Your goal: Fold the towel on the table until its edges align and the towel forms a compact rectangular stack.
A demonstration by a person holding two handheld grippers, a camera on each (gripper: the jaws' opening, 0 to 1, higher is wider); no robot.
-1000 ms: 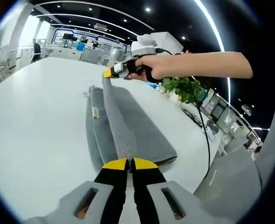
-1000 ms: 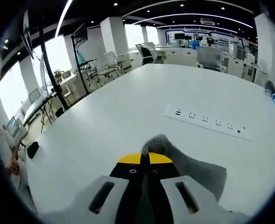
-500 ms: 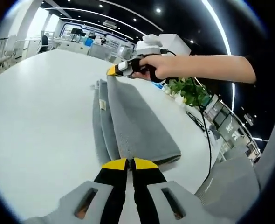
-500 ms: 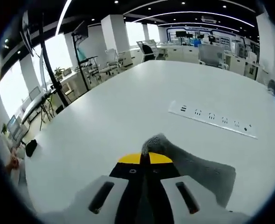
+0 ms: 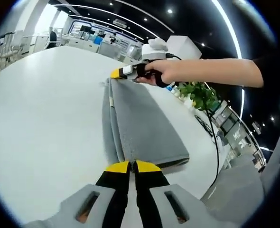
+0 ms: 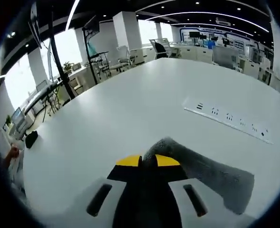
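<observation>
The left gripper point(image 5: 133, 166) had its yellow-tipped jaws closed together on the near end of the grey towel point(image 5: 140, 128), pinching the top layer at its edge. The right gripper point(image 6: 148, 161) was likewise clamped, with a bunched corner of the towel rising just beyond its yellow tips. In the left gripper view the right gripper point(image 5: 122, 72) appeared at the far end of the towel, holding the opposite corner of the same edge.

This two-point hold most likely served one purpose: with both ends of a long edge pinched, the layer could be carried across as a straight line, so that it landed square on the layers beneath. The towel lay on the white table point(image 5: 40, 109), already doubled lengthwise into a narrow strip. Its lower layers showed as a stepped band along one side, with a small label visible near the far end. The edges therefore did not yet appear fully aligned, and the fold seemed to be in progress.

The person's hand point(image 5: 163, 73) gripped the right gripper from above, with the forearm reaching in level over the table. A power strip point(image 6: 230, 122) lay well apart from the towel, and a potted plant point(image 5: 199, 95) stood beyond the table's edge.
</observation>
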